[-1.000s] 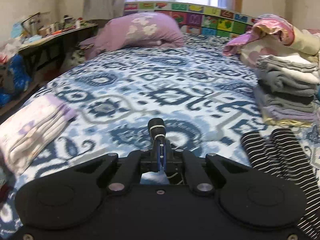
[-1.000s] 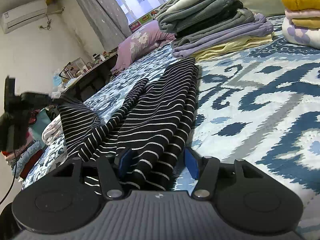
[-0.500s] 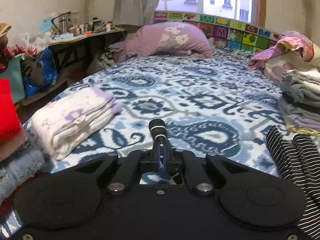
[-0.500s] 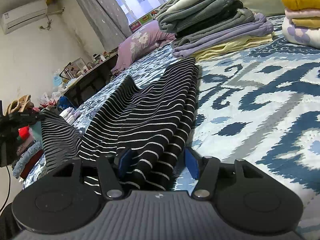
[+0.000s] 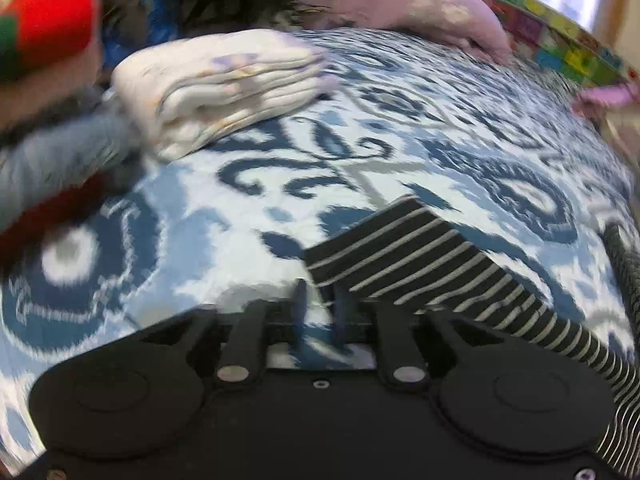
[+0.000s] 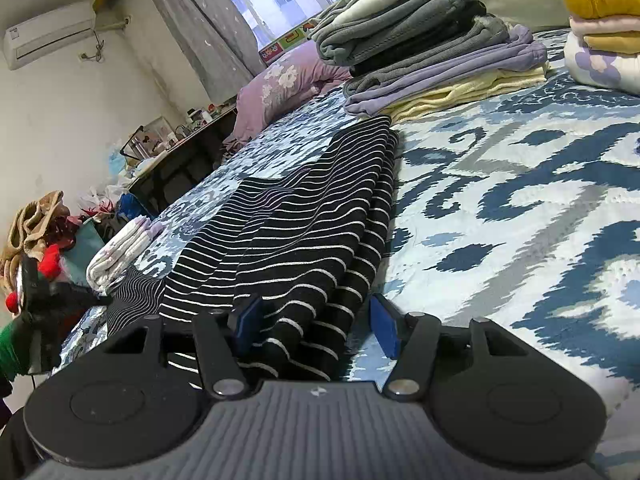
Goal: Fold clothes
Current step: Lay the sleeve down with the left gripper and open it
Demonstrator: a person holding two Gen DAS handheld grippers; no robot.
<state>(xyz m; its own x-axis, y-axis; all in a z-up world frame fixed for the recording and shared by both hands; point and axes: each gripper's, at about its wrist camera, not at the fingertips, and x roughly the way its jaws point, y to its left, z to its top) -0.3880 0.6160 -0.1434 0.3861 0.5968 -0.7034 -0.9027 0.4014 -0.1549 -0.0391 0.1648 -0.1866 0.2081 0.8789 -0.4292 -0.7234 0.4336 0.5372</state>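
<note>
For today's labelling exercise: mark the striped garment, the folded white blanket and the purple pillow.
Striped garment (image 6: 320,240), right wrist view, middle of the fabric.
White blanket (image 5: 224,84), left wrist view, folded edge.
Purple pillow (image 6: 288,80), right wrist view, flowered face.

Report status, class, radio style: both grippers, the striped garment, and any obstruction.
Left gripper open, striped garment just released. Right gripper open, straddling its near end. Garment flat on bedspread. Folded white bundle nearby, clear.
</note>
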